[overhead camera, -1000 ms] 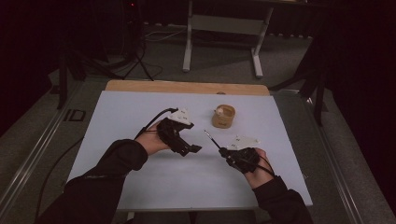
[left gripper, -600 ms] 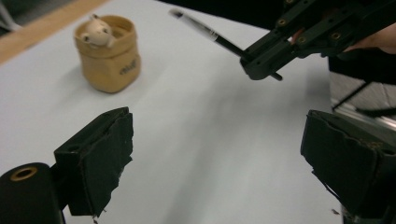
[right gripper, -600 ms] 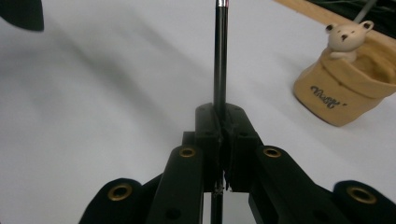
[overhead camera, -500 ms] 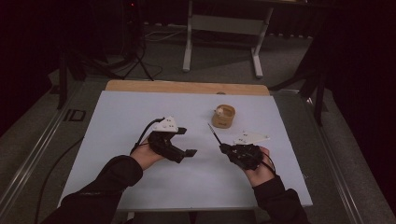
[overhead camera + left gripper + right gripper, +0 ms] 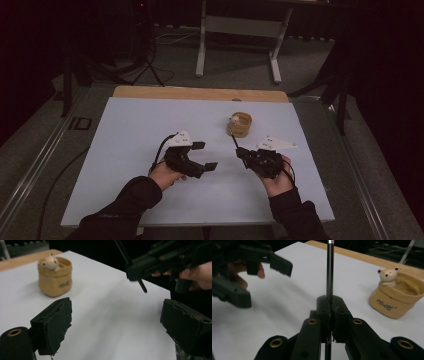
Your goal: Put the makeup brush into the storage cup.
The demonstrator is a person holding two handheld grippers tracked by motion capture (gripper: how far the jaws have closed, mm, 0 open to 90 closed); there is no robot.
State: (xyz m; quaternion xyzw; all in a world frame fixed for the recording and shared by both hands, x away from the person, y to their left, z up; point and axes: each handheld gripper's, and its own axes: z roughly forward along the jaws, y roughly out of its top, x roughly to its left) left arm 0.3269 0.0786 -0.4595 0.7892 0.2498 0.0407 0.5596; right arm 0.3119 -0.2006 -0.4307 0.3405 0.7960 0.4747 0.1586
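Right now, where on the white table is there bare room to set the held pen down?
The table's far left, beyond the left tool, is bare, as is the near edge. Busier by the tan holder, just beyond the right tool and its pen.

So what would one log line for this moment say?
left gripper: open, empty | right gripper: shut on pen | pot: upright on table, untouched | bear: on pot rim

White table (image 5: pixel 130 150), a bare wooden strip (image 5: pixel 200 93) along its far edge. One tan pot (image 5: pixel 240 125) stands upright on it, right of centre, bear figure (image 5: pixel 388 275) at its rim.
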